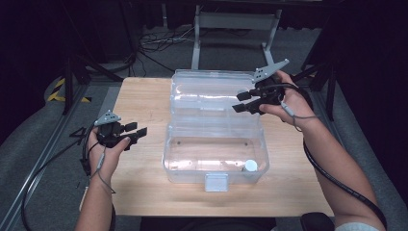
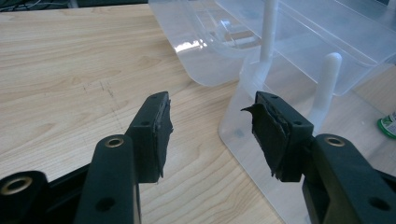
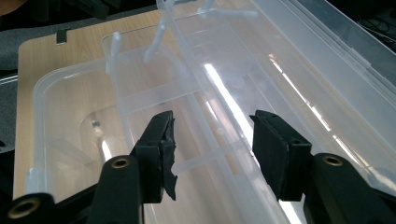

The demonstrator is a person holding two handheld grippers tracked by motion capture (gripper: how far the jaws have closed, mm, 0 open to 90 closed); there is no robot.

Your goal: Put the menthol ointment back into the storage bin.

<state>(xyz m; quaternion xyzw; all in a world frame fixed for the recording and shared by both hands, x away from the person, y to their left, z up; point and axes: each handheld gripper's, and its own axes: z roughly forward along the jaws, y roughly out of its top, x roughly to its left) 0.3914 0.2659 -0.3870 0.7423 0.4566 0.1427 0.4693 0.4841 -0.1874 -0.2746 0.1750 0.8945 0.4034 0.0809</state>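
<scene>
A clear plastic box (image 1: pixel 169 153) stands open in the middle of the wooden table (image 1: pixel 142 94), its lid (image 1: pixel 211 84) laid back on the far side. A small white-capped bottle (image 1: pixel 250 166) sits inside the box at the front right corner; its green-and-white side (image 2: pixel 388 125) shows in the left gripper view. My left gripper (image 1: pixel 137 133) hovers open over bare wood just left of the box wall (image 2: pixel 240 135), nothing between its jaws (image 2: pixel 210 109). My right gripper (image 1: pixel 240 102) is open above the lid's right part, jaws empty (image 3: pixel 212 126).
A white latch (image 1: pixel 216 182) hangs at the box's front edge. White handle posts (image 2: pixel 327 88) rise by the box's hinge side. Beyond the table stand a metal frame (image 1: pixel 235 21) and loose cables (image 1: pixel 159 41) on the floor. Bare wood lies left and right of the box.
</scene>
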